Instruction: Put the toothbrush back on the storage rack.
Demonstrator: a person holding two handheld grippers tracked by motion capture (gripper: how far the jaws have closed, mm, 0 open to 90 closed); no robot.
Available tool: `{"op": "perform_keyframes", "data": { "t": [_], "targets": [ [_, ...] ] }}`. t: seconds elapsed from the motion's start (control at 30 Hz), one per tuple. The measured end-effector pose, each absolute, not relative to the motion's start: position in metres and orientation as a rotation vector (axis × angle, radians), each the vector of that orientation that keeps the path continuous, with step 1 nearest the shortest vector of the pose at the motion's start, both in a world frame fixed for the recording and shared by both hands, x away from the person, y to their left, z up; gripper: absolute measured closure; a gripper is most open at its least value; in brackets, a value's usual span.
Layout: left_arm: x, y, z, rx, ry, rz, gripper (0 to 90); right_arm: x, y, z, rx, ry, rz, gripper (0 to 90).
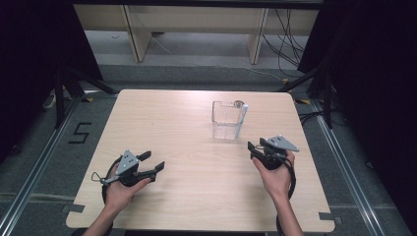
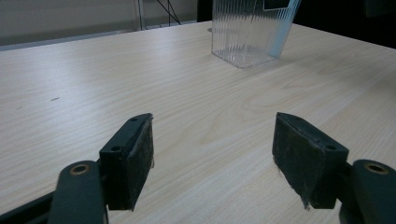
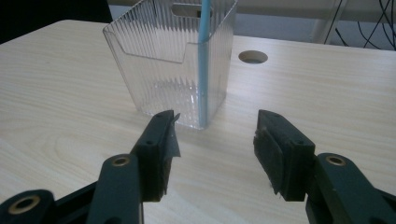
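One sign can be read: a black numeral "5" (image 1: 79,132), marked on the grey floor (image 1: 34,147) just left of the table (image 1: 167,118) in the high view. It is built from straight angular strokes. The table, the clear ribbed container (image 1: 225,120) and the grey plates on the grippers carry no legible text, label or brand.

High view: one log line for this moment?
left gripper open, empty | right gripper open, near clear holder | blue straw in holder | table
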State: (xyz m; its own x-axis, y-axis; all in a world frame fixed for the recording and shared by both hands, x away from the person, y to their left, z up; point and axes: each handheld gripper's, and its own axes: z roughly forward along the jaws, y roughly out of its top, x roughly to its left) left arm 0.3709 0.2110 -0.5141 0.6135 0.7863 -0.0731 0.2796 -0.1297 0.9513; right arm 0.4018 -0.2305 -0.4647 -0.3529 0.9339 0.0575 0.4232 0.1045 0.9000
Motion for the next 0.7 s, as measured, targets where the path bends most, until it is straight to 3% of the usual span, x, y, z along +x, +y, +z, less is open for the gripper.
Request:
{"op": "perform_keyframes", "data": {
  "t": [0.7],
  "targets": [
    [0.371,0.213,-0.519,1.681,0.889,0.554,28.9,0.364,-0.248,-0.491,1.361,1.809,1.196,48.0]
  ]
}}
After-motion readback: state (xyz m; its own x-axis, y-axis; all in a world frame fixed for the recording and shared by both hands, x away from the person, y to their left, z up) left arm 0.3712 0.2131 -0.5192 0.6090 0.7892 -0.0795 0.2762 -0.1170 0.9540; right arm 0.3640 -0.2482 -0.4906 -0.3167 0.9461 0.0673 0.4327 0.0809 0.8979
